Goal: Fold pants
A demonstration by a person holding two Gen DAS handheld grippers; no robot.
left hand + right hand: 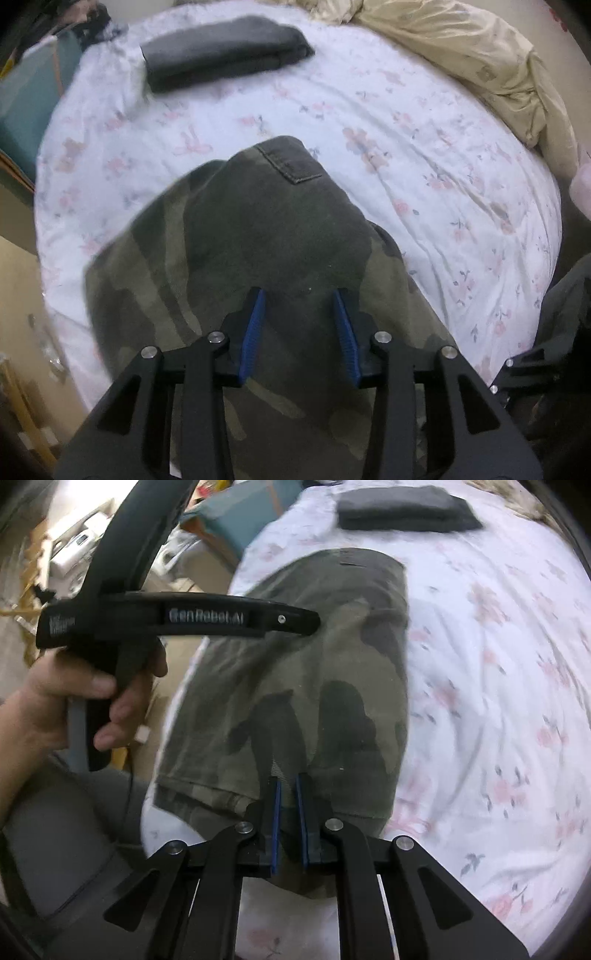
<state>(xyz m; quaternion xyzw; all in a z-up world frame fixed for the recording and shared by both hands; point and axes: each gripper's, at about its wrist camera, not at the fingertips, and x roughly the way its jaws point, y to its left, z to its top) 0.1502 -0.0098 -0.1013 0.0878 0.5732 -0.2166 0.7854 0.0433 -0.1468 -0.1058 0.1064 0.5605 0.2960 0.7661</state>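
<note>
Your left gripper (299, 295) gaped over the camouflage pants (258, 251); your right gripper (287, 779) pinched their edge. Soft, limp cloth; grip hems.

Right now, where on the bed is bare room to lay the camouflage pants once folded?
Bare sheet lies between the camouflage pants and the beige blanket, and also between the pants and the folded dark garment. It is crowded on the pants, where the left tool and right tool work.

The camouflage pants (258, 258) run under the left tool (300, 295), cut off below.
</note>
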